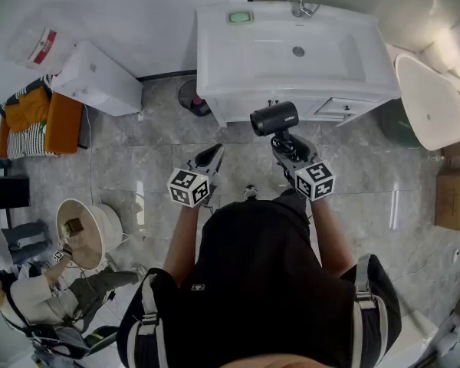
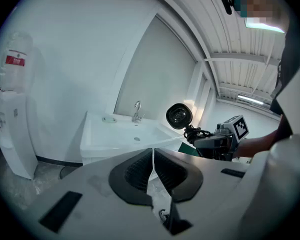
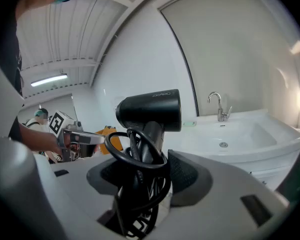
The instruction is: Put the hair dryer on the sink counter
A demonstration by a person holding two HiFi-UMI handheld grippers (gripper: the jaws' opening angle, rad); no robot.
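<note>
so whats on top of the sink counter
Only a green soap dish and faucet, at the back of the sink counter. Nothing covers its top.

wear: black top (image 1: 268, 274), pale shoulder straps (image 1: 148, 313) | left tongs (image 1: 217, 151), right tongs (image 1: 281, 146): grey, black ribbed pads (image 2: 140, 171) | cubes (image 1: 188, 188): black-white square markers

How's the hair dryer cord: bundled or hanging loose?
Bundled. The cord loops in coils round the handle of the hair dryer, and the right tool grips both together.
</note>
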